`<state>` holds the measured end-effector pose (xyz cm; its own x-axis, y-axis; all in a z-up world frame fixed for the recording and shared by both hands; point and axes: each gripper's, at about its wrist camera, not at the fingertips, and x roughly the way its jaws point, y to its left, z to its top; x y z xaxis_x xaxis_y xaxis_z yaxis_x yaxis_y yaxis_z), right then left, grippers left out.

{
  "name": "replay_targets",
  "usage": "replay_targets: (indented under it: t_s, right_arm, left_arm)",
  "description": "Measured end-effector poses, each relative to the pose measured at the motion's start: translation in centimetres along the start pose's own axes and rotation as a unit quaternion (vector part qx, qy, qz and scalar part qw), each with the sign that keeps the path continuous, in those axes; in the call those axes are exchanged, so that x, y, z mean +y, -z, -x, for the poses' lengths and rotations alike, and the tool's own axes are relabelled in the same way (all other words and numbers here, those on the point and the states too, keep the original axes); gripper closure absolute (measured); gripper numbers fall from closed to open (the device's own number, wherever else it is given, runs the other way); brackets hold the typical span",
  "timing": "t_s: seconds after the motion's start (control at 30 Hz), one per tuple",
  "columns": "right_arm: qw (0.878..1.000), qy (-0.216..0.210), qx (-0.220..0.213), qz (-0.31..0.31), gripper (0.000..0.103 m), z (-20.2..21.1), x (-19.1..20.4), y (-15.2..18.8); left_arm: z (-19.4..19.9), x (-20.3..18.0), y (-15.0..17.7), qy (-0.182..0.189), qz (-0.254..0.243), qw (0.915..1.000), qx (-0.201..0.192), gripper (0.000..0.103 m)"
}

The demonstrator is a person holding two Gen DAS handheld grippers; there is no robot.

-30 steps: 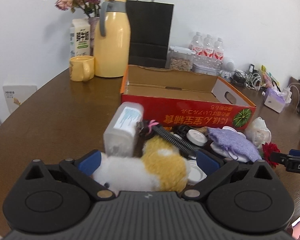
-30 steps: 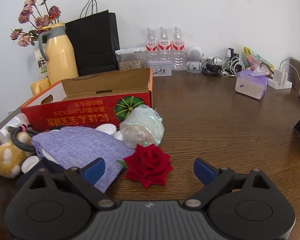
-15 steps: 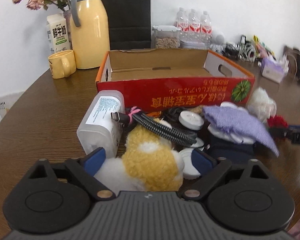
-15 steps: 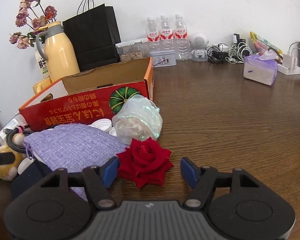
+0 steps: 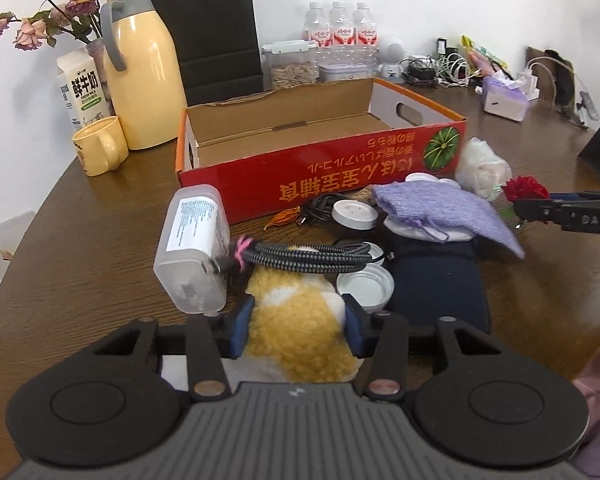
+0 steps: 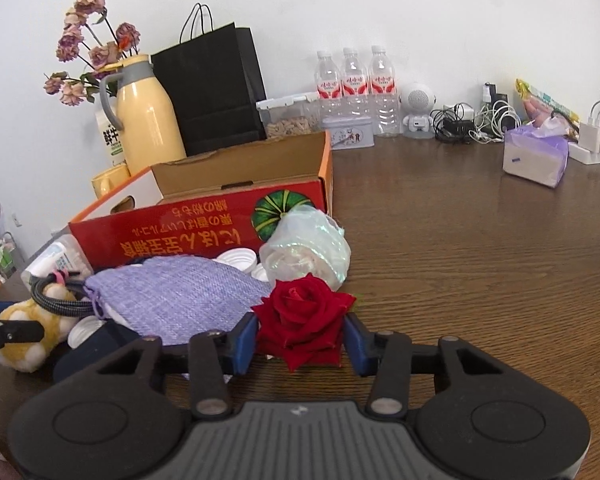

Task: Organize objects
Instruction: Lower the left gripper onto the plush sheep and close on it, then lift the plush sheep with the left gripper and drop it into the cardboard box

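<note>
Progress is at the start: the red box (image 5: 320, 168) stands empty on the tabletop (image 6: 480, 260), and all clutter lies in front of it. My left tool (image 5: 298, 322) has just closed onto the plush toy (image 5: 300, 336); my right tool (image 6: 300, 338) has just closed onto the red rose (image 6: 302, 320). Pouch (image 6: 180, 296), cable (image 5: 300, 258), lids and bottle remain unsorted.
</note>
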<state>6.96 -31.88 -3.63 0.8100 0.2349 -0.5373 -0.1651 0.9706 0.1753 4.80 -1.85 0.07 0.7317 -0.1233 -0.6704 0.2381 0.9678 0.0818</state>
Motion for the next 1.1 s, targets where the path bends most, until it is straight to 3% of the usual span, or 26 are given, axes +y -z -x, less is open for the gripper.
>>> replay_targets:
  t_s: [0.1, 0.47, 0.53, 0.7, 0.83, 0.93, 0.97, 1.0, 1.1]
  right_arm:
    - [1.000, -0.003, -0.003, 0.000, 0.058, 0.3, 0.3, -0.1]
    - [1.000, -0.020, -0.020, 0.008, 0.058, 1.8, 1.7, -0.3]
    - [1.000, -0.021, -0.020, 0.007, 0.058, 1.9, 1.7, -0.2]
    - [1.000, -0.022, -0.021, 0.006, 0.058, 2.3, 1.9, -0.1]
    - [0.999, -0.024, -0.021, 0.007, 0.058, 2.4, 2.2, 0.0]
    - [0.999, -0.026, -0.021, 0.006, 0.058, 2.5, 2.3, 0.1]
    - [0.999, -0.026, -0.021, 0.006, 0.058, 2.5, 2.4, 0.1]
    - [0.999, -0.026, -0.022, 0.007, 0.058, 2.5, 2.4, 0.1]
    - [0.999, -0.025, -0.023, 0.007, 0.058, 2.6, 2.4, 0.0]
  left_arm:
    - [0.9, 0.7, -0.4, 0.017, 0.006, 0.9998, 0.002, 0.060]
    - [2.2, 1.0, -0.6, 0.024, 0.011, 0.9992, -0.029, 0.076]
    - [2.1, 0.8, -0.2, 0.026, 0.014, 0.9991, -0.029, 0.072]
    - [1.5, 0.6, 0.7, 0.021, 0.024, 0.9995, -0.005, 0.037]
    - [0.1, 0.5, 1.3, 0.022, 0.032, 0.9985, 0.038, 0.021]
    - [-1.3, 0.5, 2.1, 0.038, 0.038, 0.9956, 0.077, 0.030]
    - [-1.2, 0.4, 2.3, 0.045, 0.036, 0.9958, 0.071, 0.040]
    - [-0.9, 0.3, 2.2, 0.046, 0.033, 0.9962, 0.067, 0.043]
    - [0.3, 0.4, 1.9, 0.047, 0.024, 0.9974, 0.049, 0.044]
